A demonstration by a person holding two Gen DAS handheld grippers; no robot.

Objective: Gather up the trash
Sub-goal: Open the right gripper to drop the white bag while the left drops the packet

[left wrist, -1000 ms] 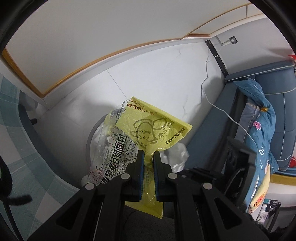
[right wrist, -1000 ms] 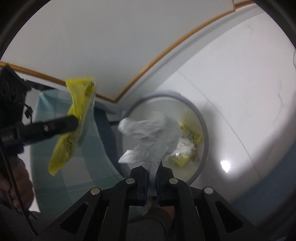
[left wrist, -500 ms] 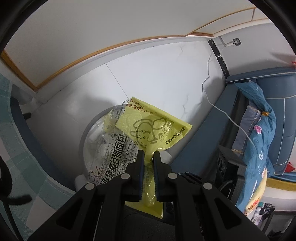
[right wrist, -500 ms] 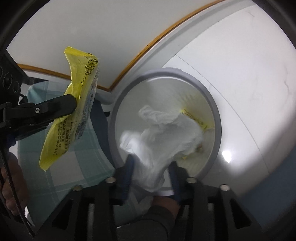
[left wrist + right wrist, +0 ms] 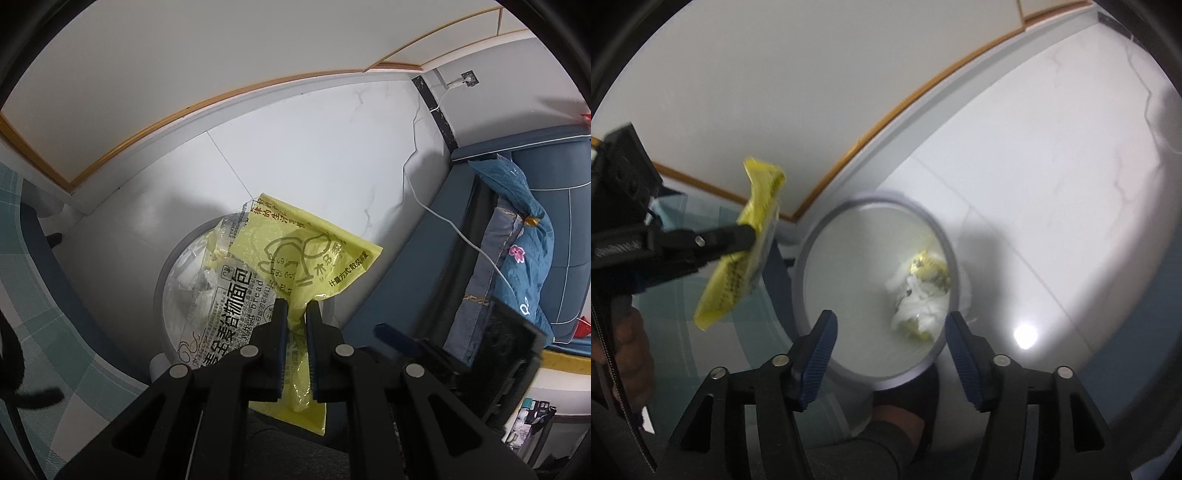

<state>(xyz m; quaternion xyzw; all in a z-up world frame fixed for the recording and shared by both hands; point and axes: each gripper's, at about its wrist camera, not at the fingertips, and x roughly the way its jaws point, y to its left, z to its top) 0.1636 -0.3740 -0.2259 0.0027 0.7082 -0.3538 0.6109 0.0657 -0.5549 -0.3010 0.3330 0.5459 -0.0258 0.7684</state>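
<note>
Floor tile (image 5: 1052, 206) fills most of both views, pale and glossy, with one round grey-rimmed bin (image 5: 812, 258) standing on it beside a teal checked mat (image 5: 22, 280). A blue sofa (image 5: 554, 229) sits off to the side in the left wrist view. The bin lies directly below both tools, which suits dropping rather than placing. Inside it rest one crumpled white tissue (image 5: 919, 302) and at least one scrap of yellow wrapping (image 5: 929, 266) against the far wall; blur hides any finer count. One yellow bread wrapper (image 5: 306, 258) hangs above the rim, pinched near its lower half by the left gripper (image 5: 295, 310), jaws clamped together on the film so it dangles flat. The right gripper (image 5: 890, 328) hovers over the bin mouth with its jaws wide apart and nothing between them. Judging by this, one piece remains to drop.
</note>
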